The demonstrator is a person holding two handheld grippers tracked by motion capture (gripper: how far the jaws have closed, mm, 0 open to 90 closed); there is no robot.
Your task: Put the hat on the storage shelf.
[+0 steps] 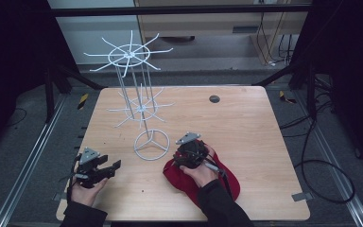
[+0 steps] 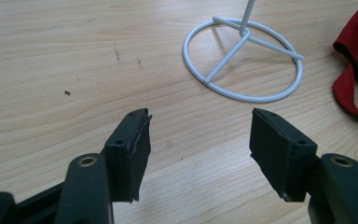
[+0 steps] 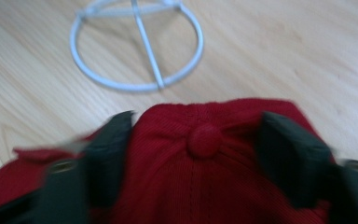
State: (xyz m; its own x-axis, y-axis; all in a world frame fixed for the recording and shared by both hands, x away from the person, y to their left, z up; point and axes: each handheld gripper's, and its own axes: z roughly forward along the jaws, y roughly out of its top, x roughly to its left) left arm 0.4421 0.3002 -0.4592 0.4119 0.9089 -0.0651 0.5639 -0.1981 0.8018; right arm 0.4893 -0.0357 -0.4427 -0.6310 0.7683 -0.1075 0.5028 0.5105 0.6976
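White wire stand (image 1: 141, 108) just beyond red cap (image 1: 217, 177), wooden table (image 1: 246, 127).

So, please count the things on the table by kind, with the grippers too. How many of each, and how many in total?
White wire rack: 1
Red cap: 1
Grippers: 2, the left gripper open and the right gripper open around the cap's crown
Total: 4
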